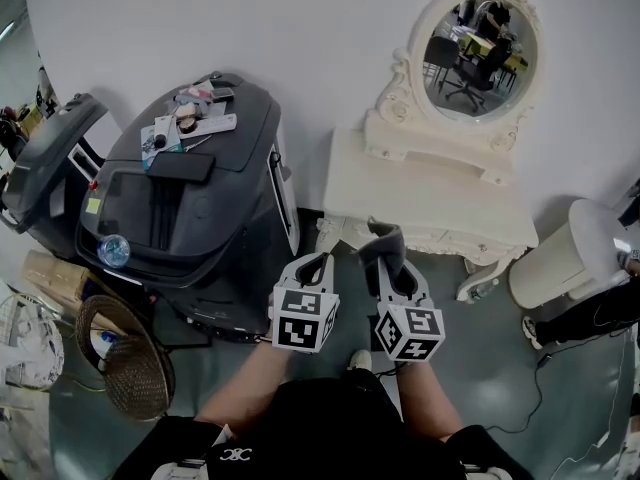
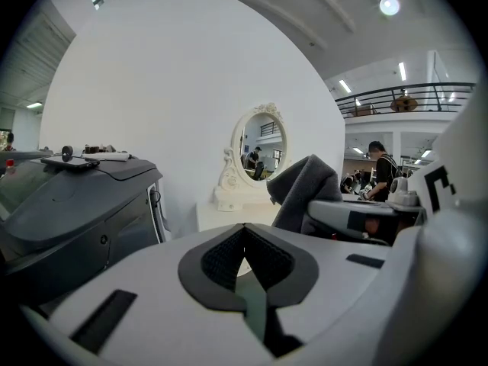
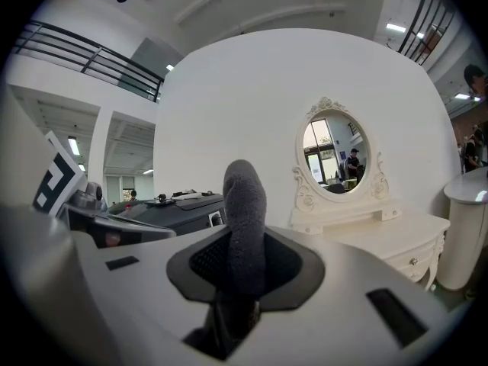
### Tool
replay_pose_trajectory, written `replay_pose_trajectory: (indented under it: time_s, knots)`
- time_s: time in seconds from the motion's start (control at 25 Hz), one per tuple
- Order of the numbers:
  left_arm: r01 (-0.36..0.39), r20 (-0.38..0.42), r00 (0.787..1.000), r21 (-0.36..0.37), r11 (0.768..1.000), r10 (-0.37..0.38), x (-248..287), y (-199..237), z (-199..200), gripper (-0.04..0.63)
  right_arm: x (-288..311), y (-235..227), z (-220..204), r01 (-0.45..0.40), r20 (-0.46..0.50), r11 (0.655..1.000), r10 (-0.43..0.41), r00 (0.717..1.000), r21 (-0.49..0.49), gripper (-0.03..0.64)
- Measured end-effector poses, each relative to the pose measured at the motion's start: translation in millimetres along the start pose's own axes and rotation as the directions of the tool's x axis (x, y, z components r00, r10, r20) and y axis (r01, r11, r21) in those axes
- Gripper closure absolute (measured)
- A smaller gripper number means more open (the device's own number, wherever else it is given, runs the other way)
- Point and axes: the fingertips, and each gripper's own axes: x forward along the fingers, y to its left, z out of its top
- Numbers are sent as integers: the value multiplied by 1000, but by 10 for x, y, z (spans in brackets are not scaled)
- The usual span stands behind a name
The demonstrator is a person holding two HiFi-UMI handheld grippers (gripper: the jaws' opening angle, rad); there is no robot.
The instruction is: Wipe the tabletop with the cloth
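Your right hand-held gripper (image 1: 392, 273) is clamped on the grey cloth (image 1: 382, 240), which sticks up from its jaws. The table (image 1: 400, 183) is just beyond, long axis left-right. Left hand-held gripper (image 1: 316, 263) is closed and empty; the right one is nearer.

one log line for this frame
phase: before wiping | right gripper: shut on grey cloth | left gripper: shut, empty | cloth: held up, clear of white dressing table top | wipe: not begun
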Motion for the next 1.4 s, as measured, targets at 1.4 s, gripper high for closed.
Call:
replay_pose_trajectory:
  time_s: [1.4]
  knots:
    - [-180,-68,981,9,984,181,1828,-745,452,589,1040,-1849,277,-196,-44,980,197,979,33,531]
